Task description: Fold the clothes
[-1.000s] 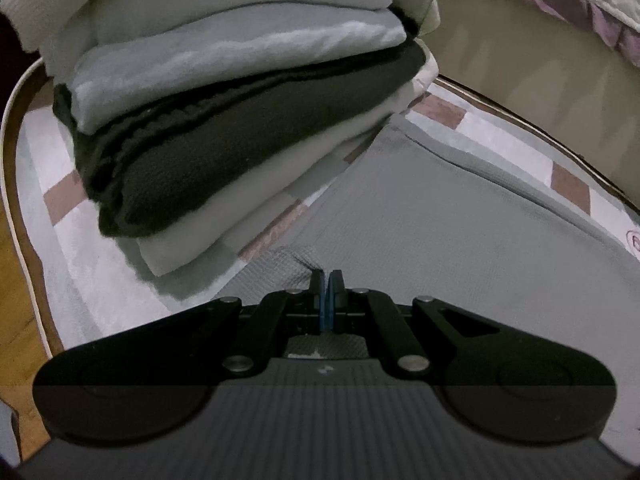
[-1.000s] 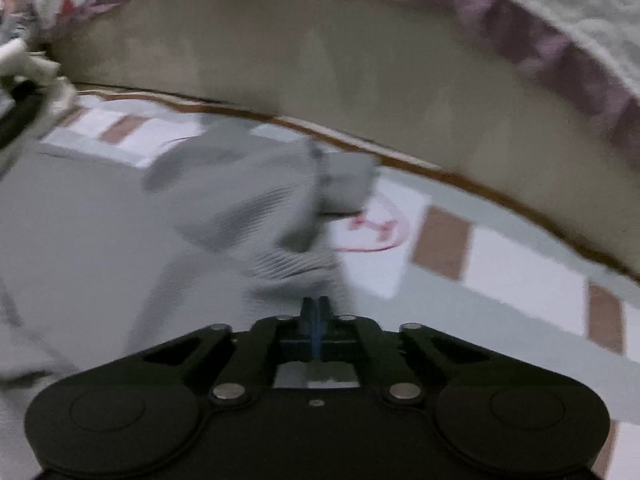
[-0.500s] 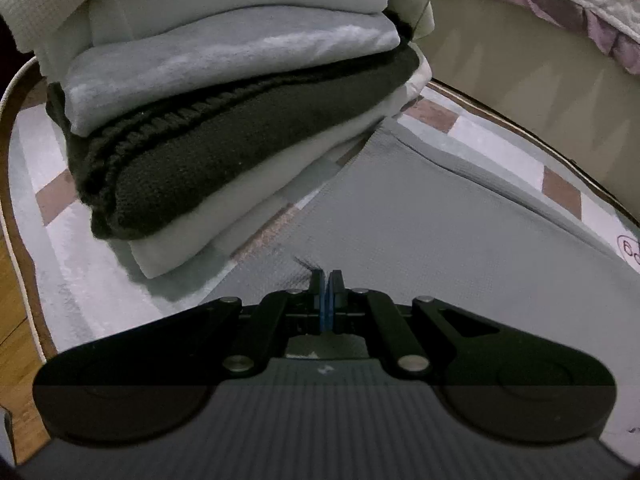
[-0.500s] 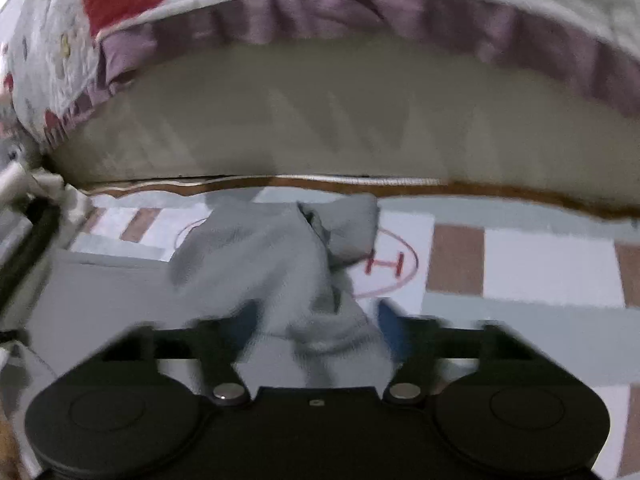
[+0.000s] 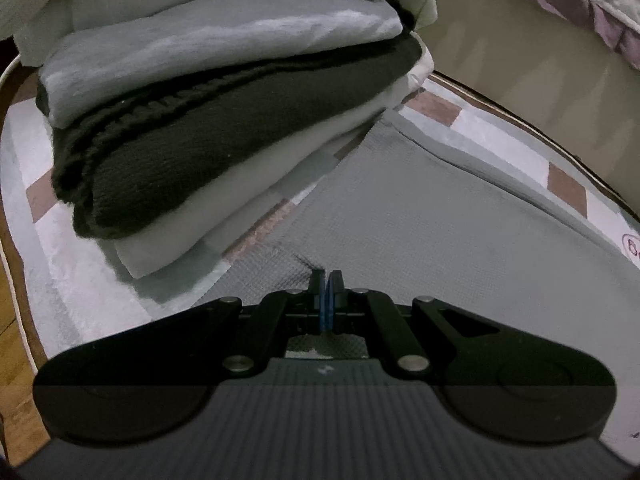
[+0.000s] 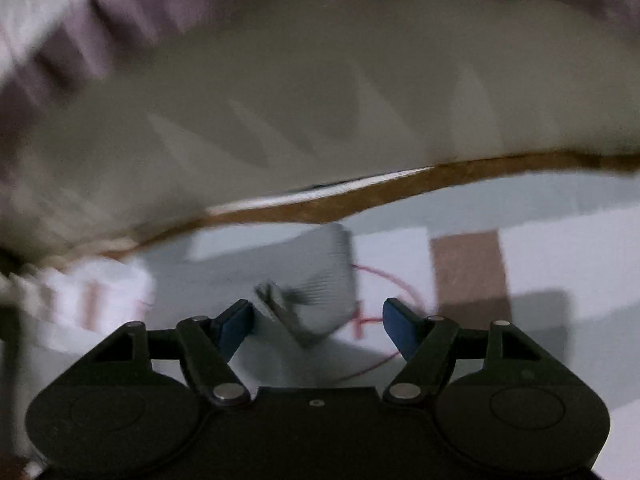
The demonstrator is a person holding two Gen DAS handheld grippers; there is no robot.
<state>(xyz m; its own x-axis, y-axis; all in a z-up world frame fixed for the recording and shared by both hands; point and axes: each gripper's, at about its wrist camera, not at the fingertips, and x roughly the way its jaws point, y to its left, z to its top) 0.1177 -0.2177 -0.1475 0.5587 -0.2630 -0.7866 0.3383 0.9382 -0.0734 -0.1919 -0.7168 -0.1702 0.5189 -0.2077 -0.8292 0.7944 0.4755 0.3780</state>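
The grey garment lies flat on our checked mat beside the bed, a hem pinched in our closed left gripper, its cuff loose between our wide-open right gripper fingers

Black tool, blue pads

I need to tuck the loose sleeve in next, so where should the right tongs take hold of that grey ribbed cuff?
Best guess: grip the grey ribbed cuff at its folded near end, which lies between the fingers of the open right tongs. Come from above and close across its narrow width. The cuff lies flat on the mat, apart from other clothes, though the picture is blurred.
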